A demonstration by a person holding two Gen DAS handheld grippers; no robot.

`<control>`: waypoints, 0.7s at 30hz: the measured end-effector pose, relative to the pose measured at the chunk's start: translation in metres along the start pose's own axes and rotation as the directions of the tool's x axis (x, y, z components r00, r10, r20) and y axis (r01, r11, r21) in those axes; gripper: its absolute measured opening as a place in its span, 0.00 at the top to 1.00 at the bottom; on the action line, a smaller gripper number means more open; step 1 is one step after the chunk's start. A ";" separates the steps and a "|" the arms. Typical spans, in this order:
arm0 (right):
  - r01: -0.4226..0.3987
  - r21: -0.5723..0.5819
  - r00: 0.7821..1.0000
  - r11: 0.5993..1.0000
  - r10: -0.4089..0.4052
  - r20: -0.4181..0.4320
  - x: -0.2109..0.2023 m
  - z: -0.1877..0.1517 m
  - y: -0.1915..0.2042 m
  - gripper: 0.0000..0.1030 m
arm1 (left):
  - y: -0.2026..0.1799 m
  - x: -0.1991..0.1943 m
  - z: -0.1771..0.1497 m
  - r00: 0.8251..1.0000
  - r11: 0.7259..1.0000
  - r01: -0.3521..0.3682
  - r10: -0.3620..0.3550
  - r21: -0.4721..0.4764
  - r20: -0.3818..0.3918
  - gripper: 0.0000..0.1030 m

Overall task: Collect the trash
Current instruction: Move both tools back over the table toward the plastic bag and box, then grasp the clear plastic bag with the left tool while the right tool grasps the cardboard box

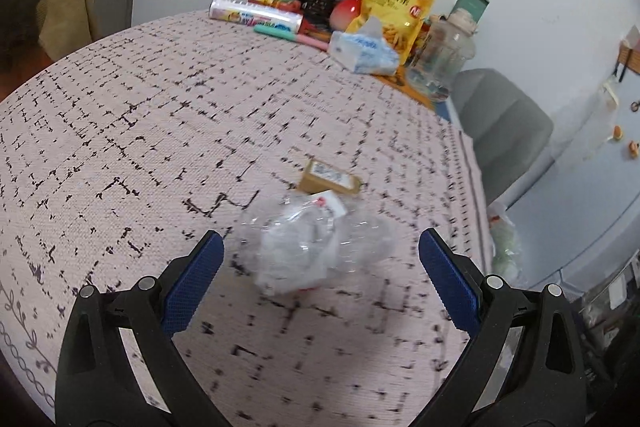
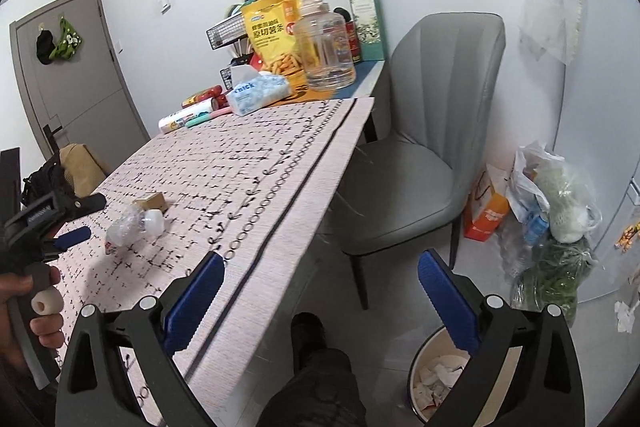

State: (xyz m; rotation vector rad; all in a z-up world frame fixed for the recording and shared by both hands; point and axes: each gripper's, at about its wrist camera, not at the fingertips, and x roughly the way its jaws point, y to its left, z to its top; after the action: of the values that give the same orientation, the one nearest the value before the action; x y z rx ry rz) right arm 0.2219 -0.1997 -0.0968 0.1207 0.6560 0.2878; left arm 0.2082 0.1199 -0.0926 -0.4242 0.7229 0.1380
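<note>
A crushed clear plastic bottle (image 1: pixel 312 247) with a white cap lies on the patterned tablecloth (image 1: pixel 160 131). It also shows in the right wrist view (image 2: pixel 132 223). A small brown cardboard box (image 1: pixel 330 181) lies just behind it and shows in the right wrist view too (image 2: pixel 150 203). My left gripper (image 1: pixel 320 247) is open, its blue pads on either side of the bottle, not touching it; it is seen from the side in the right wrist view (image 2: pixel 80 221). My right gripper (image 2: pixel 320 267) is open and empty, beyond the table's edge above the floor. A white trash bin (image 2: pixel 436 375) with crumpled paper stands below it.
Snack bag (image 1: pixel 400 3), tissue pack (image 1: pixel 364 51), clear jar (image 1: pixel 444 55), rolls and a wire rack crowd the table's far end. A grey chair (image 2: pixel 420 147) stands by the table. Bags (image 2: pixel 552 219) are piled against the wall. The person's leg (image 2: pixel 316 379) is beside the bin.
</note>
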 end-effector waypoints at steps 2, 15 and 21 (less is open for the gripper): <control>-0.001 0.000 1.000 1.000 0.001 -0.005 0.002 0.001 0.005 0.08 | 0.004 0.005 -0.001 1.000 1.000 -0.007 0.007 0.008 -0.012 0.06; 0.010 0.002 0.999 1.000 -0.010 -0.031 0.012 0.001 0.017 0.08 | 0.016 0.032 0.001 0.998 0.999 0.038 -0.039 -0.017 -0.041 0.06; -0.003 -0.007 0.999 1.000 0.003 -0.042 0.019 0.002 0.024 0.08 | 0.018 0.033 0.001 0.997 0.997 0.071 -0.072 -0.042 -0.032 0.13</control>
State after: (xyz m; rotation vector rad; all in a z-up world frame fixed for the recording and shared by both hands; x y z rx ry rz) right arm 0.2319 -0.1709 -0.1010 0.1086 0.6968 0.2964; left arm 0.2286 0.1364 -0.1198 -0.4917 0.7373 0.0788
